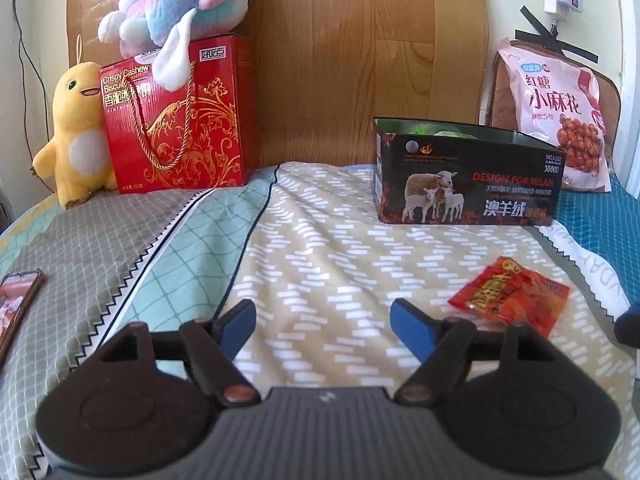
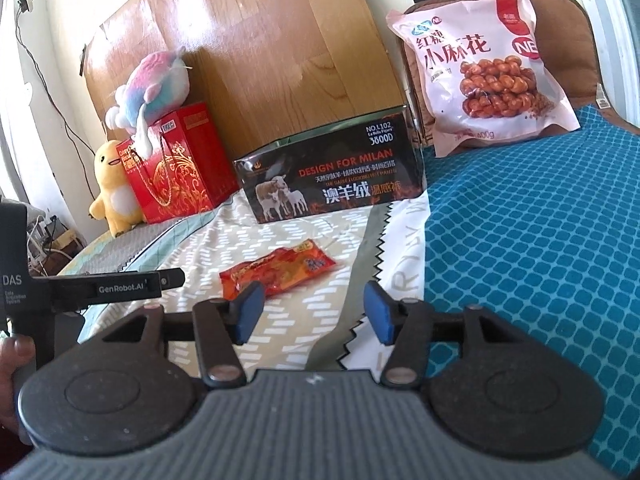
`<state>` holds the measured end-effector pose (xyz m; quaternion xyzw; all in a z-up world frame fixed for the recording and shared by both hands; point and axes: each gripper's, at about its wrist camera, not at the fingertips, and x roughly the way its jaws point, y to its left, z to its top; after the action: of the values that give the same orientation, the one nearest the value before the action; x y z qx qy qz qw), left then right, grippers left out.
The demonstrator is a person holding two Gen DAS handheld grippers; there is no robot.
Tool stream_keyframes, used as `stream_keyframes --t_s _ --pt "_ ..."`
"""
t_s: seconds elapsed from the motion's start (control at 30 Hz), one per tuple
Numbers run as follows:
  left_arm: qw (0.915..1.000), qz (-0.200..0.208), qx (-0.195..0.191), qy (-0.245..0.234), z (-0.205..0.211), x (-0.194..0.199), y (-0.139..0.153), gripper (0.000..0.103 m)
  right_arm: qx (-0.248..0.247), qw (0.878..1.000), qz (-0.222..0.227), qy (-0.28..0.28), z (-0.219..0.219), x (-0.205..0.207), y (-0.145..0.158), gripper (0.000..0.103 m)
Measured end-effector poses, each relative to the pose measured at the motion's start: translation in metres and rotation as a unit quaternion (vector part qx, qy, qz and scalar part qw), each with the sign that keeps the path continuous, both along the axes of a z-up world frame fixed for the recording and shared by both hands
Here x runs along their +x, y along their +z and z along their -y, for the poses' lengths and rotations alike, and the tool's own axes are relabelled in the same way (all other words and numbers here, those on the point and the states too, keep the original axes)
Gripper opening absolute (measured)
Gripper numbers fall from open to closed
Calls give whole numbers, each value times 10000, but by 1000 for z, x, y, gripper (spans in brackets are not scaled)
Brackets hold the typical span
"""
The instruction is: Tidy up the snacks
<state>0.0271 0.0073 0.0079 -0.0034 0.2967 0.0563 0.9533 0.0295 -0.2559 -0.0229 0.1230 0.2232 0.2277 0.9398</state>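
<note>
The red snack packet [image 2: 277, 272] lies flat on the bed just ahead of the right tool [image 2: 310, 312], whose jaws stand apart and empty. It looks light, soft and slippery, so a pinch on its sealed edge seems safest. The left tool [image 1: 324, 322] is wide and empty too.

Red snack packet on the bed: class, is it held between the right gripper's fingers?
No: the red snack packet lies flat on the bedspread, ahead of the open right gripper, whose jaws have nothing between them.

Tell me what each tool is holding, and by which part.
Nothing. The left tool and right tool are both open and empty; the red snack packet lies untouched on the bedspread.
</note>
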Motion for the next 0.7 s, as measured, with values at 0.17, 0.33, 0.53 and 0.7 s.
stream_keyframes --t_s 0.17,0.33,0.53,0.7 --pt "10000 -4 -8 -7 1 0 0 77 4 10000 -13 13 0 1 0 59" --pt "10000 6 -25 -59 0 1 0 77 72 10000 34 -14 3 -2 0 60" --pt "9998 100 -22 -149 1 -2 1 78 53 10000 48 -24 3 -2 1 66" --pt "9996 133 -79 -216 1 -3 2 79 19 10000 14 0 2 -1 1 66"
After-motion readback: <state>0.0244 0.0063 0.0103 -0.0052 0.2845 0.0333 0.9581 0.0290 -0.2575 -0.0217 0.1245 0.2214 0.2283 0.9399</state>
